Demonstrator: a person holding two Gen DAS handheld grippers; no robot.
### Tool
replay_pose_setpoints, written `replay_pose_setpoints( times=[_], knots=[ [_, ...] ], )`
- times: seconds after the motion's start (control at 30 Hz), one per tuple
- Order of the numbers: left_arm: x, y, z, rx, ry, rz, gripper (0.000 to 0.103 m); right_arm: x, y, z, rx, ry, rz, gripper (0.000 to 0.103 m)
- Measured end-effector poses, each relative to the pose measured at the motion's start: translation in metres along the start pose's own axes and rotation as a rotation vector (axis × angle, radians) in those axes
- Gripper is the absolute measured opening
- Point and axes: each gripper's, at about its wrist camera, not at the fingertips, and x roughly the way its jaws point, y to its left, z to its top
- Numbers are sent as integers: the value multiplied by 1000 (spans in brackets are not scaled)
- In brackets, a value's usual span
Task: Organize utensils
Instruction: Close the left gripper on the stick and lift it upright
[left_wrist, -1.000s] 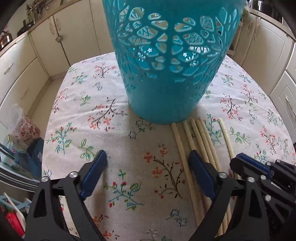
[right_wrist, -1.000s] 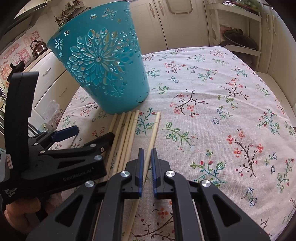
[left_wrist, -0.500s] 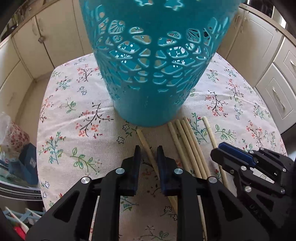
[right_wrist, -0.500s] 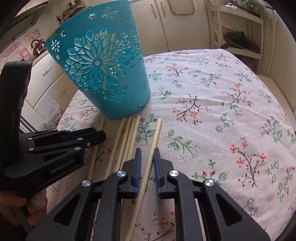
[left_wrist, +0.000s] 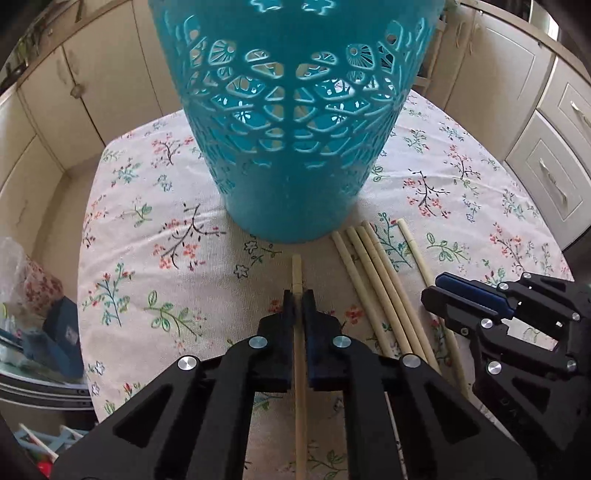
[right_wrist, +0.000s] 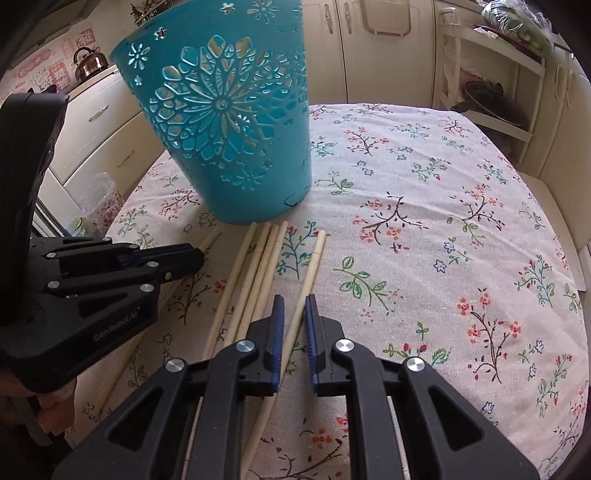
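Note:
A teal cut-out basket (left_wrist: 295, 122) stands on the flowered tablecloth; it also shows in the right wrist view (right_wrist: 229, 122). My left gripper (left_wrist: 298, 297) is shut on one pale chopstick (left_wrist: 297, 273), whose tip points at the basket's base. Several more chopsticks (left_wrist: 376, 273) lie side by side to its right. My right gripper (right_wrist: 293, 306) is slightly open, its pads on either side of the rightmost single chopstick (right_wrist: 312, 269) without closing on it. The other chopsticks (right_wrist: 255, 273) lie just left of it.
The round table (right_wrist: 461, 221) has a flowered cloth. Cream cabinets (left_wrist: 74, 74) ring the room. A shelf with pans (right_wrist: 487, 96) stands at the back right. Bags and clutter (left_wrist: 40, 295) sit below the table's left edge.
My left gripper went from wide open to shut on the leftmost chopstick and pulled it away from the bundle. My right gripper opened a little around the rightmost chopstick.

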Motion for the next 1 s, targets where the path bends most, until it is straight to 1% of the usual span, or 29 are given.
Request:
replay_pose_setpoints(
  times=[0.03, 0.13, 0.2, 0.33, 0.43, 0.6, 0.63, 0.73, 0.83, 0.93, 1.0],
  knots=[
    [0, 0, 0, -4, 3, 1, 6, 0, 0, 0, 0, -1, -3, 11],
    [0, -5, 0, 30, -2, 26, 7, 3, 4, 1, -10, -8, -15, 11],
    [1, -10, 0, 51, -19, 45, 7, 3, 4, 1, -11, -12, -18, 11],
    [0, -12, -3, 72, -45, 56, 5, 3, 2, -2, 3, -32, -13, 10],
    [-4, -9, -6, 58, -57, 37, 5, 2, 0, -2, 11, -35, -9, 10],
    [-21, -7, -13, 51, -105, 3, 5, 1, 0, -2, 19, -38, -5, 10],
    [-26, -6, -14, 46, -117, -12, 5, 2, 0, -2, 19, -38, -6, 9],
    [-48, 3, -17, 15, -169, -103, 5, 1, 0, -2, 20, -39, -6, 9],
    [-77, 14, -16, -17, -237, -197, 5, 2, -1, -3, 24, -39, -1, 9],
    [-105, 22, -14, -44, -304, -275, 5, 2, -2, -3, 26, -40, 3, 10],
    [-125, 26, -8, -54, -350, -315, 5, 2, -3, -3, 28, -40, 5, 10]
  ],
)
